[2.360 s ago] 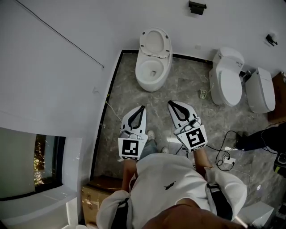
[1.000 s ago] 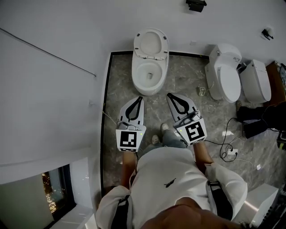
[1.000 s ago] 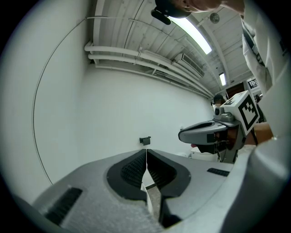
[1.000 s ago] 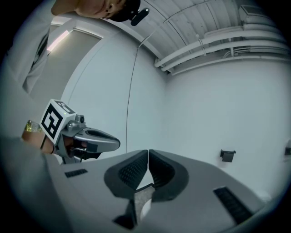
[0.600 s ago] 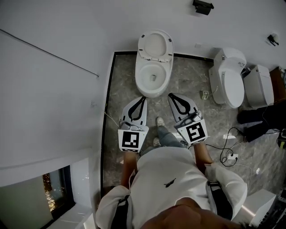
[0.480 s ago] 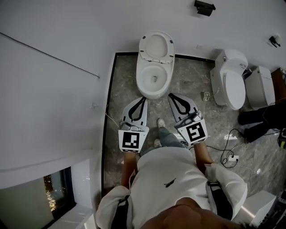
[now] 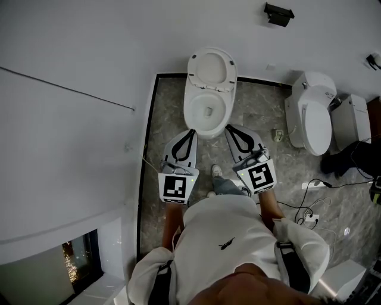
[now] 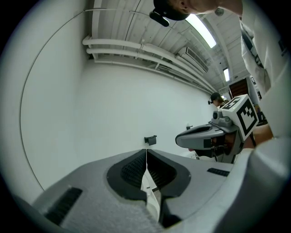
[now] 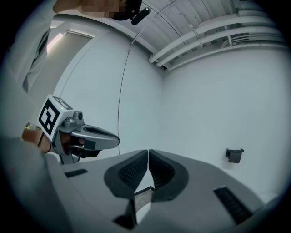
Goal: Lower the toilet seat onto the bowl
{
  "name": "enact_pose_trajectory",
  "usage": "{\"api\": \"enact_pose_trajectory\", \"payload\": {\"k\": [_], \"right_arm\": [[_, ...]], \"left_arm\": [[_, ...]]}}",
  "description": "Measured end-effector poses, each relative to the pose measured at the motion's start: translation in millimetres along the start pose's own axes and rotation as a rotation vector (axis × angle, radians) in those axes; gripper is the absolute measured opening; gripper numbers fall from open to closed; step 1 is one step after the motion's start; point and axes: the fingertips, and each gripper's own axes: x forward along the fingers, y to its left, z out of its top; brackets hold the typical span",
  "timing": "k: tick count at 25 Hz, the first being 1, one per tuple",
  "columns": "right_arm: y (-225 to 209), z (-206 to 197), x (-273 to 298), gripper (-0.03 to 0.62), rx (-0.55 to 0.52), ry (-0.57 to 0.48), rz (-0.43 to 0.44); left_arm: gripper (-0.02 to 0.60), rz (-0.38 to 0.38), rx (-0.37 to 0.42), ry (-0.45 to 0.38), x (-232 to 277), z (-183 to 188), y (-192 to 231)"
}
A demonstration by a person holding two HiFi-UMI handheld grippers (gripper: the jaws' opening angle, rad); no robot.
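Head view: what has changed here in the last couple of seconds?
The person walked forward, so the toilet bowl now lies just ahead of the left gripper and right gripper. Nothing was grasped. Both grippers stayed shut and empty, side by side; the toilet seat is still up.

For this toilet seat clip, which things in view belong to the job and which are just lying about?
Job in hand:
- raised seat
- bowl
- left gripper, shut, empty
- right gripper, shut, empty

Lying about:
- second toilet, lid down
- third toilet
- cables on the floor
- black wall bracket
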Motion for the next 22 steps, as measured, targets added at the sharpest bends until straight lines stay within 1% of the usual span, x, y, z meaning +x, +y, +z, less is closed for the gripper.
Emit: {"api": "enact_pose_trajectory", "payload": {"k": [4, 6, 9, 13, 17, 22], "right_arm": [[-26, -5, 15, 0.031, 0.007, 0.005, 0.005], [-38, -8, 24, 0.031, 0.008, 0.003, 0.008], [-55, -12, 37, 0.031, 0.001, 0.0, 0.019], [-78, -18, 55, 0.031, 0.005, 0.008, 0.026], [-91, -18, 67, 0.031, 0.009, -0.001, 0.025], [-109, -23, 80, 0.031, 0.019, 0.011, 0.007]], "left_arm": [[0.028, 0.007, -0.004, 0.006, 29, 2, 6], [0.028, 0.017, -0.02, 0.006, 44, 5, 9], [0.028, 0.024, -0.012, 0.006, 65, 5, 15], [0.028, 0.036, -0.023, 0.015, 92, 5, 25], [0.028, 0.022, 0.011, 0.021, 111, -2, 34], [0.028, 0.008, 0.012, 0.024, 135, -3, 43]]}}
